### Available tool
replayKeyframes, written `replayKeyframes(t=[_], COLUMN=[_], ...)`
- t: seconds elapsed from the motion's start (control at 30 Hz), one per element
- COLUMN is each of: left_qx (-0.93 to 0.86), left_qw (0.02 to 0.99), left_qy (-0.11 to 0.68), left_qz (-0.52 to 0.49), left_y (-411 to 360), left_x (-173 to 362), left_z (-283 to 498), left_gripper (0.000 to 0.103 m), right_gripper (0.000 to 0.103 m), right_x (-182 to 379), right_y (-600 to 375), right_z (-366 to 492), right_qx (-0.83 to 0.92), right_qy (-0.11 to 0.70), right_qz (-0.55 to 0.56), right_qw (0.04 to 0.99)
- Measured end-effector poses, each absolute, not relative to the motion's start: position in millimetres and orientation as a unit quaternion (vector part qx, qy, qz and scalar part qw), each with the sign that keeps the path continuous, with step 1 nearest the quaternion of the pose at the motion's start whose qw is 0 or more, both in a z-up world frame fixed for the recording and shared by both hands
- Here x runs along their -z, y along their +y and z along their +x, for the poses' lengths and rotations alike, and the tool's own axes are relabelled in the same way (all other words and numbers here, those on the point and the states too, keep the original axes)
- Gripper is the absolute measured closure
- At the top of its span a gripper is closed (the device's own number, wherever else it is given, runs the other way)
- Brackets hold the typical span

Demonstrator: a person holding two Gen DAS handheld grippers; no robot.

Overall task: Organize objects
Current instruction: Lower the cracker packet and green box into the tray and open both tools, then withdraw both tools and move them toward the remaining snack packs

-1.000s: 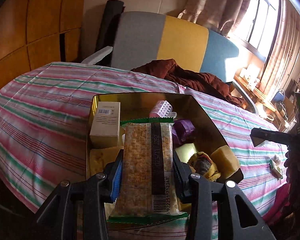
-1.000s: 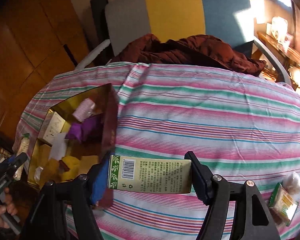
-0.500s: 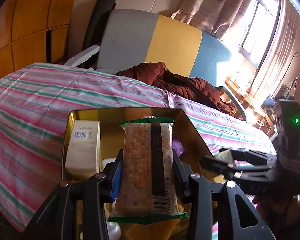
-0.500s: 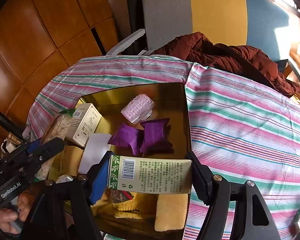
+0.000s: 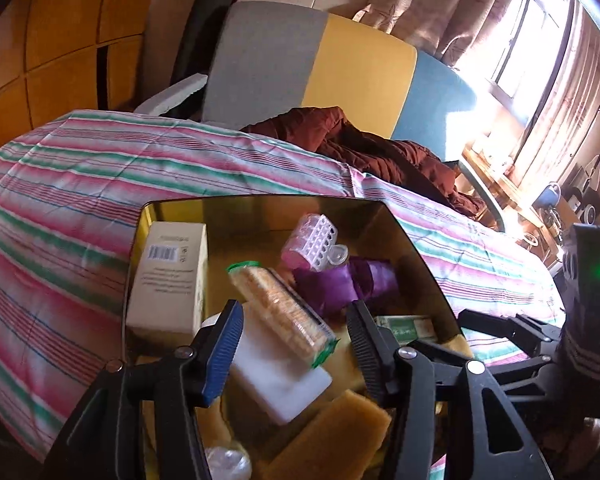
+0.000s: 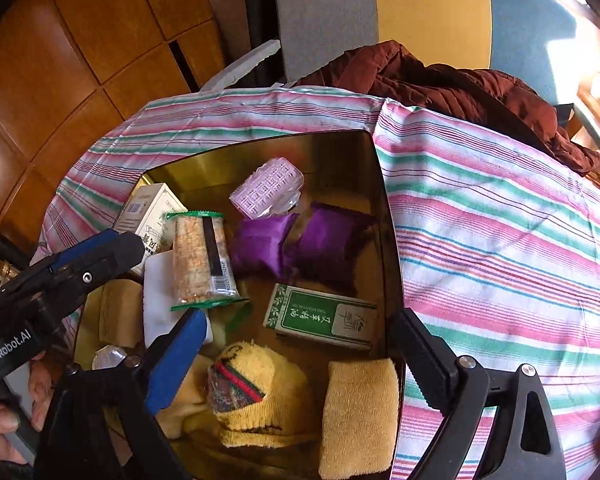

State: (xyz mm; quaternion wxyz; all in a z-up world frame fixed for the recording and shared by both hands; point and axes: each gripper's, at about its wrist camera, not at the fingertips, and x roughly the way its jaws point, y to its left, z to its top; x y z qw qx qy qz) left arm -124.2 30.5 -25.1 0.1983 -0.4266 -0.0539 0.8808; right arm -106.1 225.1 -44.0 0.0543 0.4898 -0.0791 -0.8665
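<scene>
Gold tin (image 6: 384,216) sits open on the striped counter (image 6: 500,240), holding all items. Cracker pack (image 6: 202,256), green-ended, lies flat across a white block (image 6: 156,300) beside a cream carton (image 6: 150,210); green box (image 6: 322,316) lies flat near the right wall, below two purple pouches (image 6: 300,240) and a pink roller (image 6: 266,192). Yellow towels (image 6: 360,408) fill the near end.

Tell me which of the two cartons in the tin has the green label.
The flat carton lying between the open right gripper fingers, below the purple pouches. The other, a cream carton, shows a barcode and stands at the tin's left wall.
</scene>
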Motion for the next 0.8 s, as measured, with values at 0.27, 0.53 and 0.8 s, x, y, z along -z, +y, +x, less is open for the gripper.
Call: replayKeyframes(t=[0.27,0.53,0.8], left_qx=[-0.895,-0.913,-0.917], left_qw=[0.177,0.15,0.153], left_qy=[-0.037,-0.013,0.003], left_qz=[-0.408,-0.379,-0.37], left_y=[22.1,19.3,21.5], left_x=[19.6,8.1,3.3], left_z=[-96.6,-72.5,-56.0], left_gripper=[0.048,0.048,0.048], right_gripper=[0.003,0.0,0.0], right_x=[36.0,24.4,11.1], right_y=[220.8,211.7,207.4], right_z=[-92.4,-78.4,-60.3], right_qx=[0.875,0.886,0.9], right_qy=[-0.07,-0.051,-0.036], right_qz=[0.477,0.459,0.435], right_qw=[0.048,0.036,0.019])
